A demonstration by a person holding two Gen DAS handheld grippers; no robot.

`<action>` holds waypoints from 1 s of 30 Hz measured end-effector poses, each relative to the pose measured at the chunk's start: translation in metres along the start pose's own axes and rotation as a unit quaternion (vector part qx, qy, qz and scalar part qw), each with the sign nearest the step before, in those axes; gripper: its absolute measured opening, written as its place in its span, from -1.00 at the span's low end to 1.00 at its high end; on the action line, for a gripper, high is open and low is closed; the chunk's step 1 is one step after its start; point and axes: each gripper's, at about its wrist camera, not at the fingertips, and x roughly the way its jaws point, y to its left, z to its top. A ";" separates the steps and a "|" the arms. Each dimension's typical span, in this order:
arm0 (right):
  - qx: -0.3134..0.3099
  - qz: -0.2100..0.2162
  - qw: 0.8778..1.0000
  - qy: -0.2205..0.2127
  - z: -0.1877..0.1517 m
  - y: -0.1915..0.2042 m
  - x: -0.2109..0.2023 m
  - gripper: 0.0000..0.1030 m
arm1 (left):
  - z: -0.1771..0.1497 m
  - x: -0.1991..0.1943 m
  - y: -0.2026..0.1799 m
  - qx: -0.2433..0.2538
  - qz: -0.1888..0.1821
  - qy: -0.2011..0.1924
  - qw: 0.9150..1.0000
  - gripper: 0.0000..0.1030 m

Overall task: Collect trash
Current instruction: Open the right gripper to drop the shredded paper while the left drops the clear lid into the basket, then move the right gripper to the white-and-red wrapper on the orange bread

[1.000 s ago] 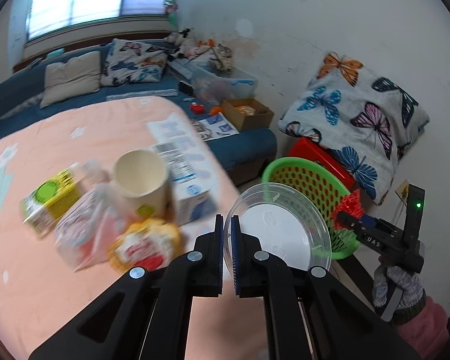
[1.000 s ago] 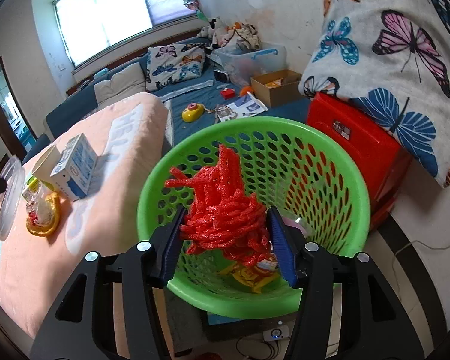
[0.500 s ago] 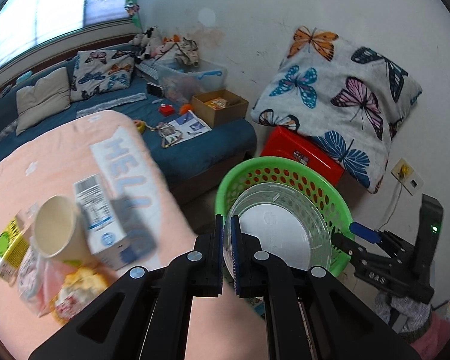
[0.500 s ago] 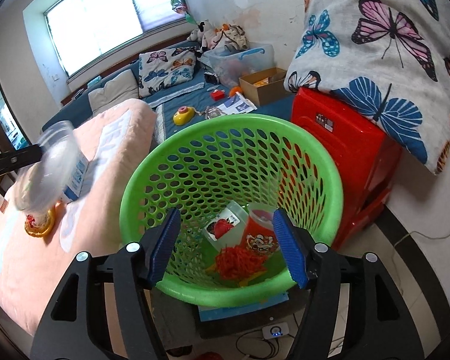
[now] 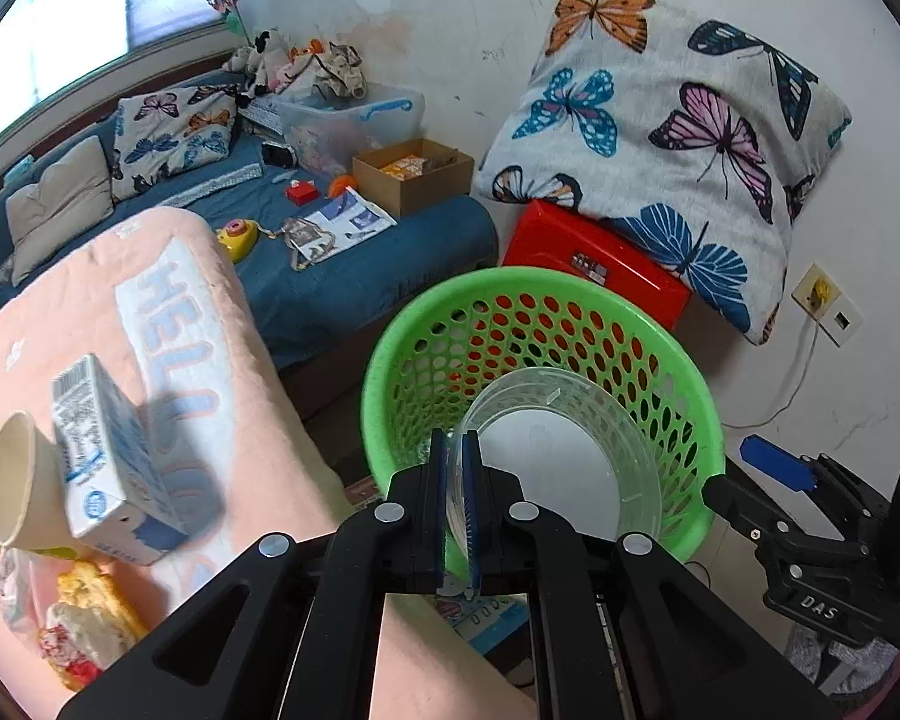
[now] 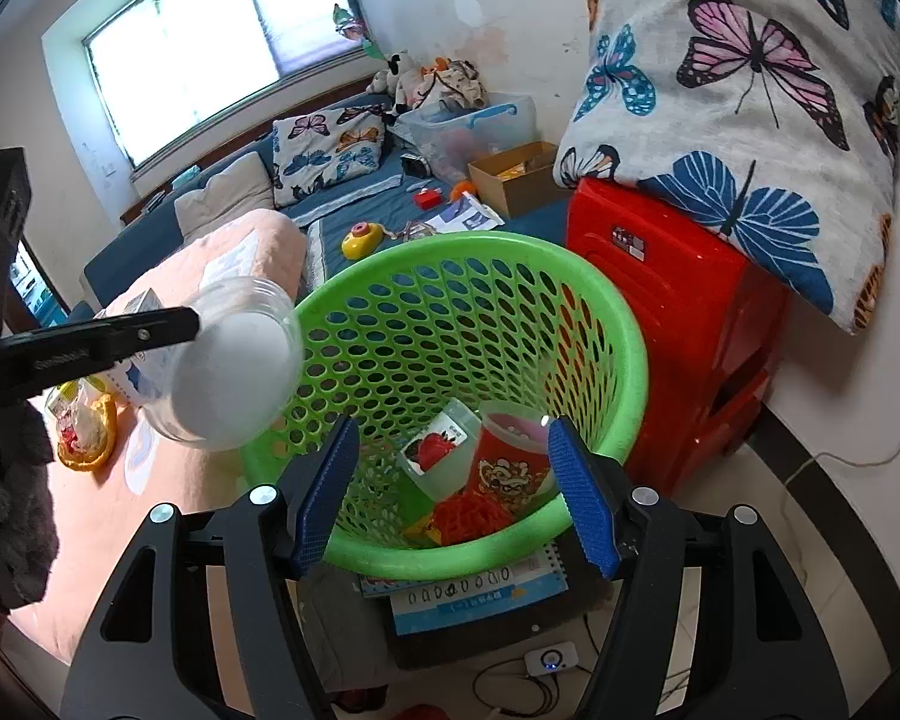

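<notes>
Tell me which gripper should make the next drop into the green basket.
Left. The left gripper is shut on the clear plastic bowl, holding it at the green basket rim. The right gripper is open and empty above the basket, so it has nothing to drop.

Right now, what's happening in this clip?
A person with two handheld grippers is clearing trash off the bed into the green basket. The left gripper has its jaws shut on the rim of a clear plastic tub, held at the basket's edge and not yet dropped. The right gripper hovers over the basket with jaws open and empty. Red shreds and a red cup already lie inside. A carton and paper cup remain on the bed.
</notes>
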 end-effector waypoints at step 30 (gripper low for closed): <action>-0.047 0.070 0.996 0.005 0.001 0.070 -0.004 0.28 | -0.077 -0.093 0.089 -0.081 0.025 -0.065 0.994 -0.09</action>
